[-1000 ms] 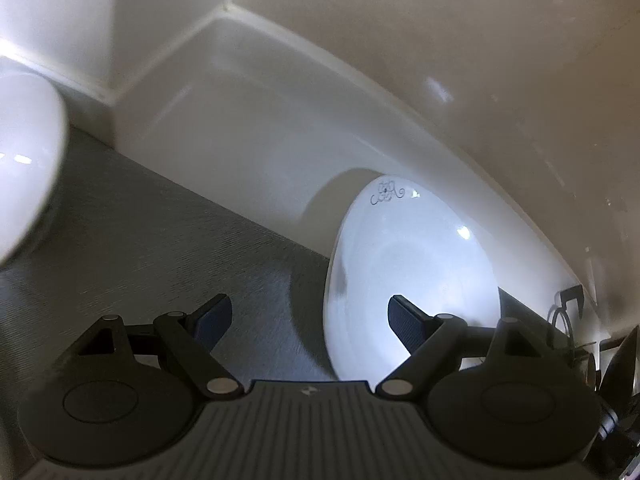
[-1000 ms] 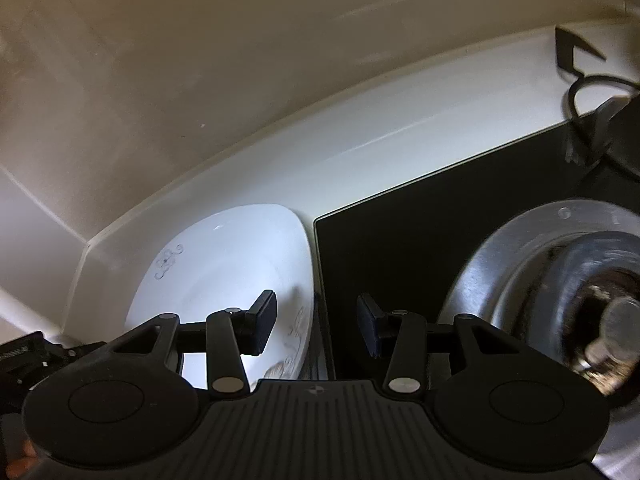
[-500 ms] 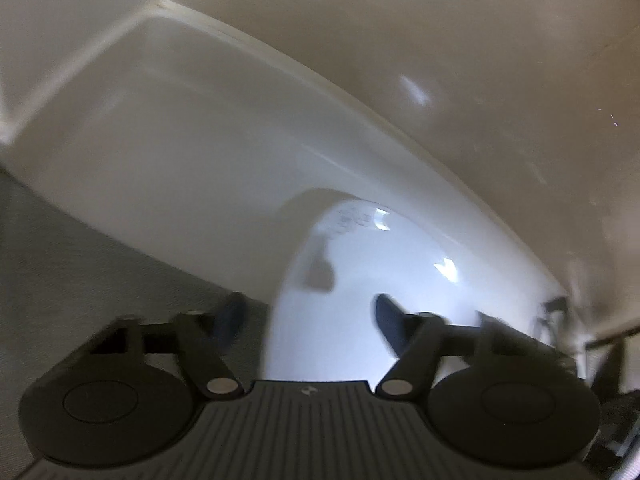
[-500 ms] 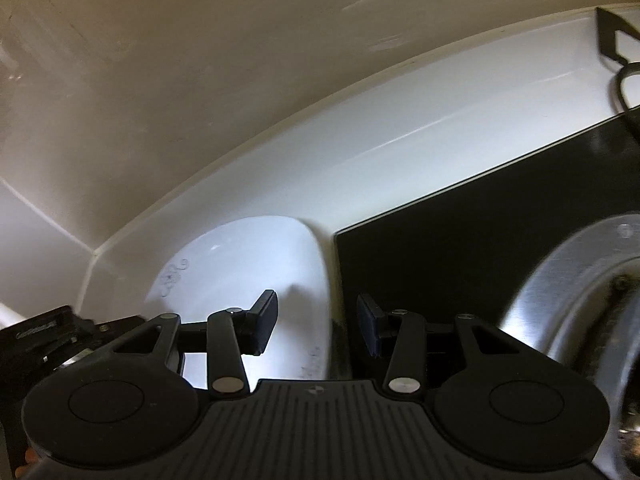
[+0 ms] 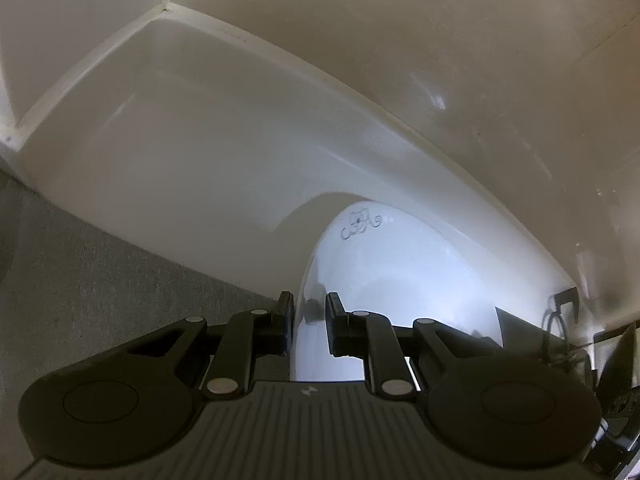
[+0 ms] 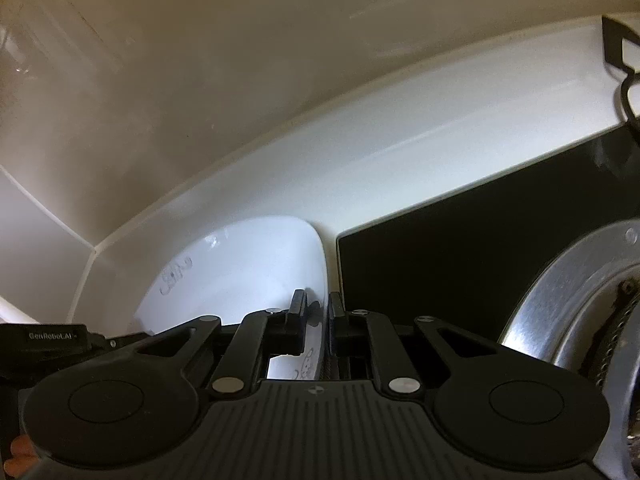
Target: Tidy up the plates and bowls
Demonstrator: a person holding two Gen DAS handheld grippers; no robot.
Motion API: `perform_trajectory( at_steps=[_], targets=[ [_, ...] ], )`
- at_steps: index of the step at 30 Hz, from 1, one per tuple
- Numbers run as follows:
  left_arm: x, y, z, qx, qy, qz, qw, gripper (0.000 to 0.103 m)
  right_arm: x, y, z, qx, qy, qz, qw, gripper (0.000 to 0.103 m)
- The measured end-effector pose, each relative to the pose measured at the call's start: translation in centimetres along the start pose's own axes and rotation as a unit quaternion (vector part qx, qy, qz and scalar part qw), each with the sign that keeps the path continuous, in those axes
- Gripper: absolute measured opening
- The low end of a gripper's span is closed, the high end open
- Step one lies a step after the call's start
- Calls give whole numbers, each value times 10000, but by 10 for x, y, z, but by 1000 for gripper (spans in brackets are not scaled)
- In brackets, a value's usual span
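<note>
On my right, the black glass cooktop [image 6: 460, 272] with its steel burner ring [image 6: 560, 300] crowds the white plate [image 6: 248, 272], almost touching the plate's right edge. Behind the plate runs the white backsplash ledge [image 5: 224, 152]; open grey countertop [image 5: 100, 272] lies to the plate's left. My left gripper [image 5: 309, 322] has just closed onto the plate's left rim, pads pressing it. My right gripper [image 6: 318, 322] has just clamped the plate's right rim, beside the cooktop.
</note>
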State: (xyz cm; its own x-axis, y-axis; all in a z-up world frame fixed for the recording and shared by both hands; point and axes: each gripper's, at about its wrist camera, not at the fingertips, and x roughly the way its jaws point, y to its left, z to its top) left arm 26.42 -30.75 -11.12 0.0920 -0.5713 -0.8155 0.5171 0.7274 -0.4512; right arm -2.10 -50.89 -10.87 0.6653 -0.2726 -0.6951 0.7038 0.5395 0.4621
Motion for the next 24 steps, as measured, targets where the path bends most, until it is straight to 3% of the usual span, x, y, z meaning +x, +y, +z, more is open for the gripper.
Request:
perform_trajectory(
  at_steps=[9,24],
  targets=[
    [-25,7,-11,-47,2,-172,9998,17,-21,-11,5,-17,-109,106,9999,9],
    [-101,33,-45,-10,-172,-243,9996,17,-33,-6,7,-177,-100,297,9994,9]
  ],
)
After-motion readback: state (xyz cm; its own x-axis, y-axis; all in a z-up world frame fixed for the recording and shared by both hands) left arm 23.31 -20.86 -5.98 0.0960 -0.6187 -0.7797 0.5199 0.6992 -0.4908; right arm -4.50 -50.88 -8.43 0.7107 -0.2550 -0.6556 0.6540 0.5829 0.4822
